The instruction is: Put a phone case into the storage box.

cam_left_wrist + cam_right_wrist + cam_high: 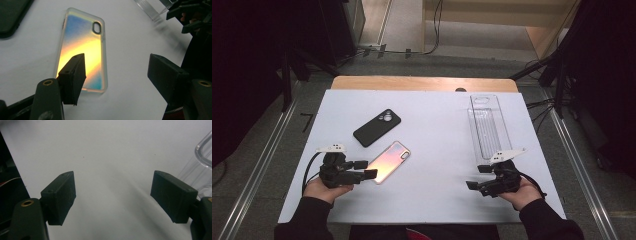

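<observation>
Left gripper (368, 168) fingers released, spread beside shiny phone case (389, 161), ready to pinch. Right gripper (478, 176) fingers released, empty, waiting at 6 o'clock of clear tray (488, 127).

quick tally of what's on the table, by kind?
Phone cases: 2, black case and iridescent case
Clear trays: 1, tray
Total: 3
</observation>
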`<state>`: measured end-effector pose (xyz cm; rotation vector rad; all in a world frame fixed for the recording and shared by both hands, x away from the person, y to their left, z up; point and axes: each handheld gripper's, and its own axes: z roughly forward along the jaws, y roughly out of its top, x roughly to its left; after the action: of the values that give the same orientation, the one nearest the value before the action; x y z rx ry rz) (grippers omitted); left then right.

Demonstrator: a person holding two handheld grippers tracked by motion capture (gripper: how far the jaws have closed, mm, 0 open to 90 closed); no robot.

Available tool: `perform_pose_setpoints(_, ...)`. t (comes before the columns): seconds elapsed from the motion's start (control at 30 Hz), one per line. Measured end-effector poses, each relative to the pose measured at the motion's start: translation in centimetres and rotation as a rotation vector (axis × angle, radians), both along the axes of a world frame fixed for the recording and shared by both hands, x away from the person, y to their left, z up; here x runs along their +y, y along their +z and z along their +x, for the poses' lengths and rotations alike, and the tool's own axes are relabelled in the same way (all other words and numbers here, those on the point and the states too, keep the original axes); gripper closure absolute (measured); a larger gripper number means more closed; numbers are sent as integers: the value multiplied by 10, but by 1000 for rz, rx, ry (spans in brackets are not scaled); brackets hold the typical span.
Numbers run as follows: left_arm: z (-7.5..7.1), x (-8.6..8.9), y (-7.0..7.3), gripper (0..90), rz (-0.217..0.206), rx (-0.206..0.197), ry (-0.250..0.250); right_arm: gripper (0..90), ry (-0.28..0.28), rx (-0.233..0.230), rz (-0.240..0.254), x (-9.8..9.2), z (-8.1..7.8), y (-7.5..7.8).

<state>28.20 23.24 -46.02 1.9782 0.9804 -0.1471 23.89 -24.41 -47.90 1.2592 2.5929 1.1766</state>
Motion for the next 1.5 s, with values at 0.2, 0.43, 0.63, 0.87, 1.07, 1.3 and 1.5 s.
perform_pose_setpoints(0.2, -11, -9, -1, 303, 31, -13, -27, 184, 1, -10, 19, 0, 0, -1)
perform_pose_setpoints(0.43, -10, -13, -1, 303, 34, 1, -31, 184, -3, 5, 14, 0, 1, -2)
perform_pose_setpoints(0.63, -3, -19, 5, 303, 48, -45, -1, 184, 1, 6, 8, 0, 2, -3)
perform_pose_setpoints(0.87, 8, -31, 7, 281, 91, -61, -28, 184, 2, 10, 2, 1, 1, -3)
perform_pose_setpoints(1.07, 19, -37, 4, 271, 83, -25, -38, 184, 1, 8, 1, 1, 1, -3)
perform_pose_setpoints(1.3, 32, -47, 3, 249, 122, -48, -49, 184, -5, 14, -3, 0, 1, -4)
perform_pose_setpoints(1.5, 47, -54, 6, 249, 110, -45, -39, 184, -1, 13, -4, 1, 1, -4)
